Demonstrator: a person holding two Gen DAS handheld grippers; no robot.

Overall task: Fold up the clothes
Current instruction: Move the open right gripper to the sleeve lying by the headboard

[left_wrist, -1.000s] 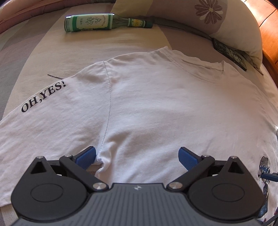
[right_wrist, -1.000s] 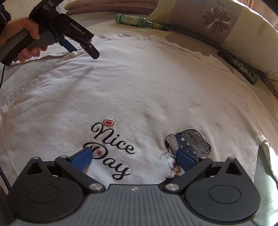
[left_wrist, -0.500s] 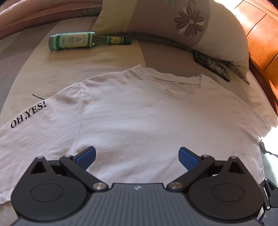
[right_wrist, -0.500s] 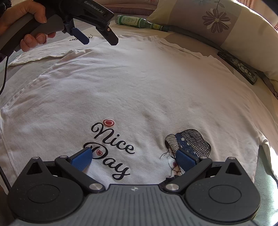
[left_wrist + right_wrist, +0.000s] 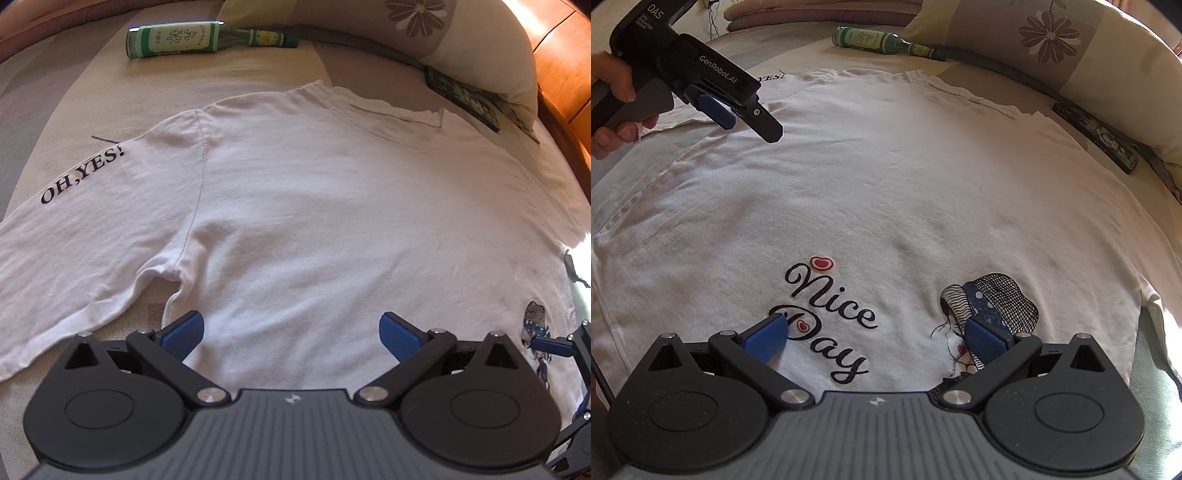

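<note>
While both tongs gape empty, left tongs, right tongs, T-shirt hem hidden.

The white cotton-like T-shirt is matt, soft cloth, lightly creased, with flat black printed lettering. The left gripper and right gripper have matt black plastic bodies, ribbed grey plastic housings, shiny round metal pivot pins and blue ribbed pads. The green glass bottle looks glossy, with a paper label. The flowered cloth pillow is matt. The orange wooden headboard is smooth and polished.
</note>
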